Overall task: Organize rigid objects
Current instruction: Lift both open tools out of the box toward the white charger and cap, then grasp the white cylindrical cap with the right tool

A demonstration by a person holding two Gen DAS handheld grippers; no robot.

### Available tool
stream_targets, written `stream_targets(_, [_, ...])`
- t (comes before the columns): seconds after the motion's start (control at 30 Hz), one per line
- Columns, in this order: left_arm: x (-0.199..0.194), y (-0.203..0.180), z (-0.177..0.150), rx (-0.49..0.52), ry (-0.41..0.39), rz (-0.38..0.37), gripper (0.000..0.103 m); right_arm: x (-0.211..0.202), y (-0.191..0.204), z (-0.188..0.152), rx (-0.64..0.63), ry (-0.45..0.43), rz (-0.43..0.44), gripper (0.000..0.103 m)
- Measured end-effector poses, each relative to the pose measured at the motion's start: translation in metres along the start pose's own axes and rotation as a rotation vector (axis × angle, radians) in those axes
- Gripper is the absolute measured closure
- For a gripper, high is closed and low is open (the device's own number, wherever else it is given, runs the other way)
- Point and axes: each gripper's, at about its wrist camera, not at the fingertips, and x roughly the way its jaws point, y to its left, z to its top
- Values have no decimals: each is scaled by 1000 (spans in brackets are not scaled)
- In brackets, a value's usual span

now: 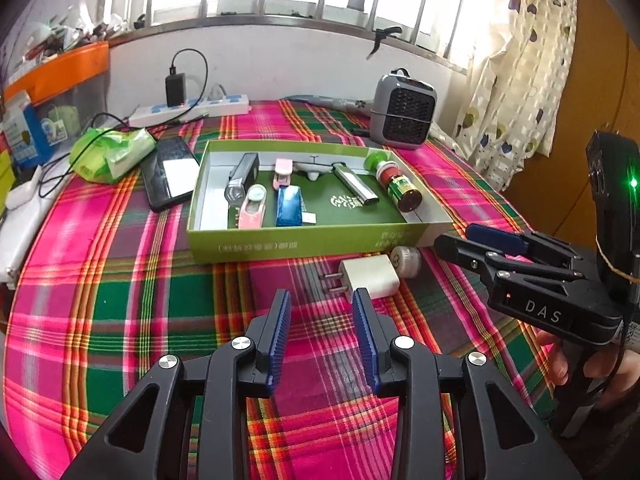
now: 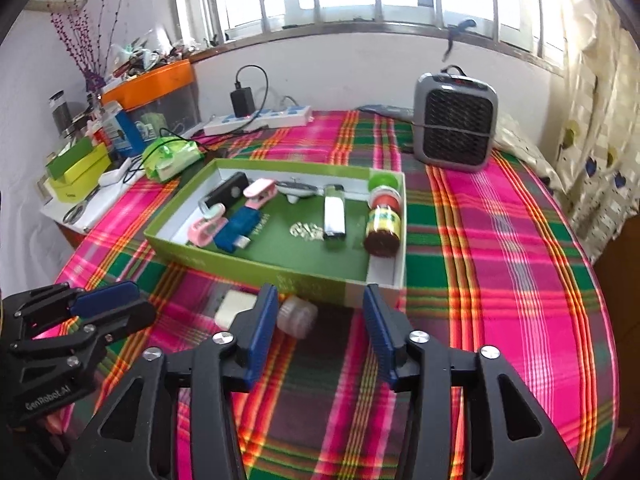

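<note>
The green box lies on the plaid cloth, holding a flashlight, two pink clips, a blue pack, a silver lighter and a small bottle lying against its right wall. Just outside the box's near wall sit a white plug adapter and a pale round roll, touching each other. The left gripper and right gripper both hang released and empty short of that wall; beyond the box stand a grey heater, a phone and a power strip.

Box wall blocks beyond charger; near cloth free
</note>
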Motion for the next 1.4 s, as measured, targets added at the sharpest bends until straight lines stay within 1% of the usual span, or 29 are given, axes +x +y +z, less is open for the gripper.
stream_targets(0.13, [3,2,-3,-8,8,-6,72,3,-2,-8,24,13,-3,53])
stream_targets(0.27, [6,3,-5,-9,19,-11,72,13,-2,-12,59,45,27,53])
stream_targets(0.43, [9,4,-7,-14,25,-17,72,21,3,-12,63,62,35,53])
stream_targets(0.53, [10,6,-7,-19,28,-20,72,26,6,-9,72,68,11,53])
stream_targets(0.63, [10,6,-7,-19,29,-20,72,32,8,-6,81,85,20,53])
stream_targets(0.77, [12,5,-7,-14,33,-26,72,37,13,-5,73,92,0,53])
stream_targets(1.0, [14,4,-7,-14,39,-31,72,39,11,-3,96,91,-9,53])
stream_targets(1.03, [15,4,-7,-13,40,-33,72,39,11,-3,100,90,-9,54])
stream_targets(1.1, [16,3,-7,-11,44,-34,72,38,8,-3,113,87,-10,64])
stream_targets(1.2, [18,3,-6,-9,49,-35,72,38,5,-4,127,90,-5,70])
stream_targets(1.37, [18,4,-5,-8,51,-36,72,40,7,-6,110,99,-10,75])
stream_targets(1.4, [19,3,-5,-8,53,-34,72,40,7,-6,107,100,-11,81])
